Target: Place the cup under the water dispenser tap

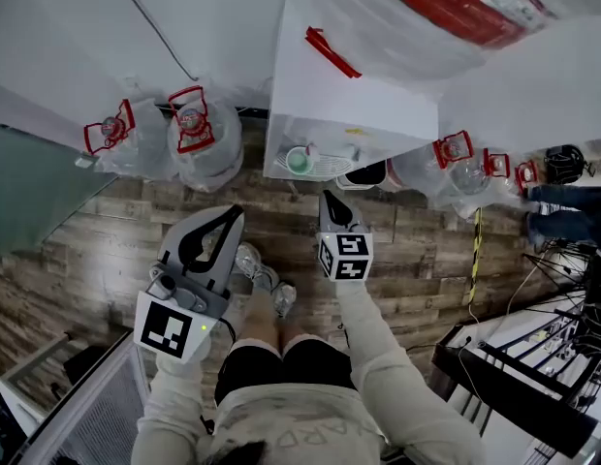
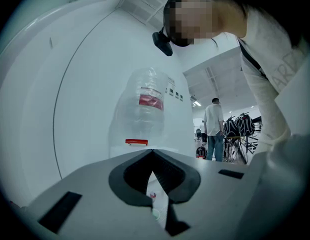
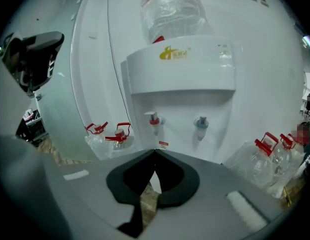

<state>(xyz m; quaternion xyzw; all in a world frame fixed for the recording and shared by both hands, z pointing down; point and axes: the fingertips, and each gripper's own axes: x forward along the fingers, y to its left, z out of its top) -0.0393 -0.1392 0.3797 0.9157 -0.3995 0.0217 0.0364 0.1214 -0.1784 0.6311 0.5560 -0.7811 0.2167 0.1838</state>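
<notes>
Office-like hall — water dispenser (image 3: pixel 180 91), spare water jugs (image 1: pixel 199 143).

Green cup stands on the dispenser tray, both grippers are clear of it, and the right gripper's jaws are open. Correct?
Not quite: the right gripper is shut, jaws together on nothing, as the right gripper view shows. The rest holds: the green cup stands on the dispenser tray, and that gripper and the left gripper are clear of it.

I see a smooth, glossy white plastic water dispenser (image 3: pixel 180 79), clear plastic bottles (image 1: pixel 202 148) in crinkly transparent film (image 1: pixel 143 163), a matt, grainy wood-plank floor (image 1: pixel 97 235), and a cup (image 1: pixel 299 160) that looks like smooth green plastic.
</notes>
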